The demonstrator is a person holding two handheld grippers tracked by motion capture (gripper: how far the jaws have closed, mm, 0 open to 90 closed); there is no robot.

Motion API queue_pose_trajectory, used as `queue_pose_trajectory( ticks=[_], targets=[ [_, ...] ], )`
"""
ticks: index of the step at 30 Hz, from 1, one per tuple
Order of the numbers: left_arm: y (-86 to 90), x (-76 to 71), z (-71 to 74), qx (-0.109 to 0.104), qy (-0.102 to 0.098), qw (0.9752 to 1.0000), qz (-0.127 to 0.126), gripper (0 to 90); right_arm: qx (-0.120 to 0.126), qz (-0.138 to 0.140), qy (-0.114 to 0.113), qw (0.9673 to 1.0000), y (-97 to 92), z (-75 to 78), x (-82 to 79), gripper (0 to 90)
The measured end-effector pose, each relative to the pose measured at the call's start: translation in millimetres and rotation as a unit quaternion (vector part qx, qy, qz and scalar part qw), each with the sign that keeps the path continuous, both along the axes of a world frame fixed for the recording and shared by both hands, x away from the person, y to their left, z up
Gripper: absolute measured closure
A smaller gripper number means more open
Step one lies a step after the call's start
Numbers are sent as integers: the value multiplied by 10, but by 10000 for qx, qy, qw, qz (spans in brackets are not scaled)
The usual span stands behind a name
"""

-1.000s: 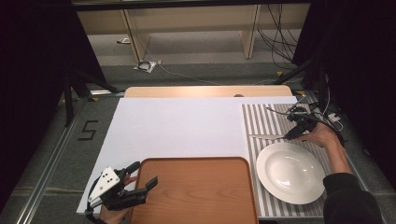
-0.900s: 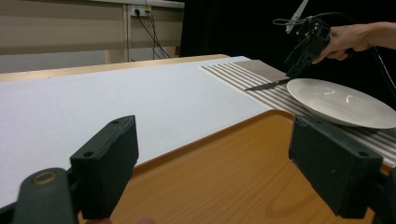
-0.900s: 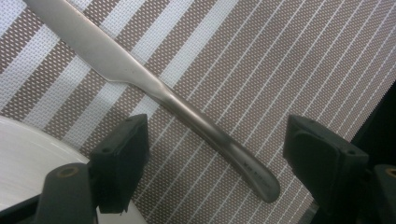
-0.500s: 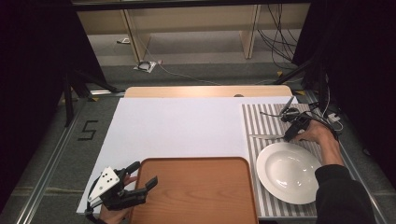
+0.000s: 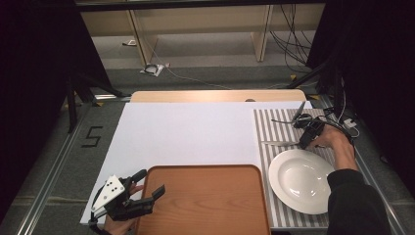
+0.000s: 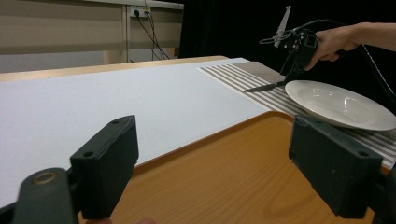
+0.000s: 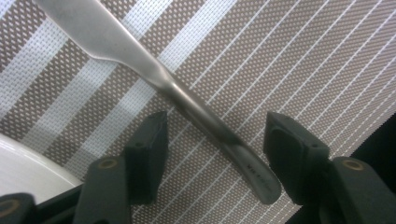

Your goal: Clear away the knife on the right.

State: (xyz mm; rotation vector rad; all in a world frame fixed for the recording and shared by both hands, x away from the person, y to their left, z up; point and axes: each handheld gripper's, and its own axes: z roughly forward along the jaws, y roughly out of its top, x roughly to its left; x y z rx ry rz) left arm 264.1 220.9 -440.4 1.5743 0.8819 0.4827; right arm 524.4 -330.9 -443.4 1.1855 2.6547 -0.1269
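While the left gripper [image 5: 142, 196] just hangs at the near left corner of the desk [image 5: 186, 132], its fingers [image 6: 105, 163] are spread wide with nothing between them, poking over the left edge of the tray [image 5: 203, 203]. That tray is bare wood, sitting at the near edge on the white sheet [image 5: 181, 132].

Over on the right, a striped mat [image 5: 274, 129] carries a white plate [image 5: 301, 180] and a knife [image 5: 279, 143]. The knife lies flat on the mat just beyond the plate's far rim, blade pointing left toward the white sheet.

The right gripper [image 5: 304, 142] is down at the knife's handle end, held by the person's hand [image 5: 335, 139]. From the right gripper view the fingers [image 7: 147, 154] are open and straddle the handle [image 7: 247, 172], one on each side, with a gap on the left side; the right one looks like it might be touching the handle tip, hard to say. Nothing is clamped. A slice of the plate rim [image 7: 28, 172] shows at that view's lower left, right beside the knife.
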Motion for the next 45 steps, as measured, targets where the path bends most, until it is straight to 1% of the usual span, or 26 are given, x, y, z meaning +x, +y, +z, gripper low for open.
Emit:
queue_pose_trajectory(
  ticks=[5,6,7,9,10,13,20,22,24,31,35,38,41,44,45],
  targets=[
    [-3,0,-3,11,18,10000,-4,158,76,-41,-13,10000,-3,6,7,464],
    [-4,0,-4,17,18,10000,1,158,52,18,52,10000,-1,-13,9,477],
    [-3,0,-5,17,20,10000,4,158,52,18,52,10000,-1,-13,9,477],
    [0,1,-4,10,15,10000,5,158,31,13,137,9999,5,-46,13,498],
    [1,1,-3,8,12,10000,6,158,-7,12,146,9999,11,-57,15,499],
    [1,0,-2,-7,11,10000,7,158,-3,62,119,9999,12,-57,24,522],
    [-7,2,-6,10,28,10000,-7,158,42,50,155,9999,-3,-57,31,534],
    [-9,3,-5,6,28,10000,-9,158,0,88,153,9998,16,-59,25,543],
    [-9,3,-5,5,28,10000,-13,158,-28,70,169,9998,23,-58,27,544],
    [-16,1,-6,29,21,10000,-24,158,-5,151,147,9998,19,-63,23,545],
    [-15,4,-9,29,38,10000,-21,159,-54,169,179,9997,30,-59,26,549],
    [-15,0,-6,6,26,10000,-44,158,-1,193,184,9996,20,-63,34,545],
    [-19,2,-9,9,33,10000,-49,159,2,209,202,9996,14,-61,38,544],
    [-19,1,-6,10,23,10000,-51,159,-10,243,195,9995,26,-60,31,565],
    [-19,0,-6,9,23,10000,-47,158,-38,255,167,9995,32,-57,30,587]
  ],
)
